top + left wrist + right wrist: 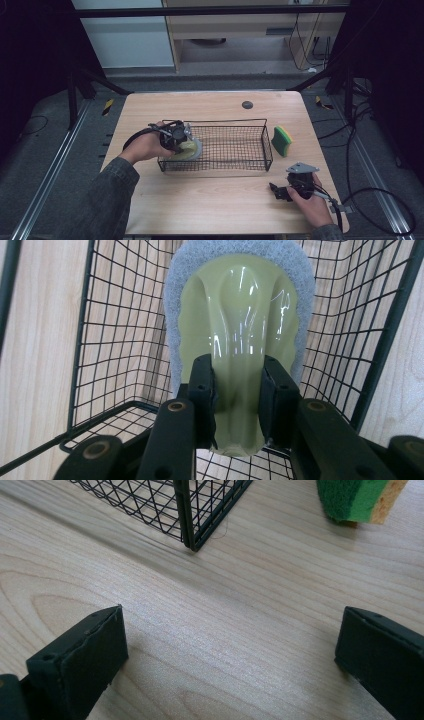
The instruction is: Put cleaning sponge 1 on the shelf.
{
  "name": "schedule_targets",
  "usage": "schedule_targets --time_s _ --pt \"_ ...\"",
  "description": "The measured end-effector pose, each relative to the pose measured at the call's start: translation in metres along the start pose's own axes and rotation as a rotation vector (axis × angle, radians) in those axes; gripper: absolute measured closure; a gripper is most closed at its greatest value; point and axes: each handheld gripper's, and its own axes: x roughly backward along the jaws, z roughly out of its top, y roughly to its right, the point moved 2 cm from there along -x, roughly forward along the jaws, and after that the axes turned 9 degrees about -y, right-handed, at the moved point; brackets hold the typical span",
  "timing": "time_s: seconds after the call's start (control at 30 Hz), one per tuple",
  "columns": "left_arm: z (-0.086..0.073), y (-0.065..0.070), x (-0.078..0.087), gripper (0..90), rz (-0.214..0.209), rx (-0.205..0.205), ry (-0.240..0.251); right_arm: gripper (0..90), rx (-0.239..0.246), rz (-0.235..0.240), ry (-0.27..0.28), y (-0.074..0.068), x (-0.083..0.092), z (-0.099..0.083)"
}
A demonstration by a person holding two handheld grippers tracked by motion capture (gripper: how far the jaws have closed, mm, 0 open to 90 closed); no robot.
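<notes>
High view shows the wooden bench (pixel 215 200) carrying a black wire basket (pixel 235 145), with a green-and-yellow sponge (pixel 282 140) just beside its right end. At the basket's left end, the left gripper (pixel 237 405) has its fingers (pixel 202 390) clamped on a pale yellow-green scrub pad with a white fleece rim (pixel 240 305), held inside the basket. Near the basket's front right corner, the right gripper (pixel 230 655) rests with fingers wide apart, holding nothing.

Sponge (pixel 361 499) cut off by top edge (right gripper view); scrubber's (pixel 240 340) handle base behind left gripper (pixel 239 400)

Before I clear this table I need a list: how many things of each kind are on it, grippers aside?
Wire basket: 1
Scrubbers: 2, a pale yellow-green scrubber with a grey pad held in the left gripper at the basket, and a green and yellow sponge beside the basket
Small dark disc set near the table's far edge: 1
Total: 4
</notes>
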Motion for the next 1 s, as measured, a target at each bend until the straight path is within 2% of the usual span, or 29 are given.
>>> schedule_targets --time_s 0.4,0.53,0.7,0.8,1.0 --pt "0.006 0.002 -0.005 70.3 0.032 0.008 -0.004 0.5 0.0 -0.001 0.0 0.0 0.0 0.0" --pt "0.007 0.002 -0.008 70.3 0.021 0.0 -0.02 0.5 0.0 0.0 0.0 0.0 0.0 0.0" --pt "0.007 0.001 -0.013 70.3 0.007 0.008 -0.028 0.5 0.0 -0.001 0.0 0.0 0.0 0.0" --pt "0.007 0.001 -0.014 70.0 -0.014 0.015 -0.016 0.5 0.0 0.0 0.0 0.0 0.0 0.0" --pt "0.007 0.001 -0.016 69.9 -0.019 0.013 -0.017 0.5 0.0 -0.001 0.0 0.0 0.0 0.0"
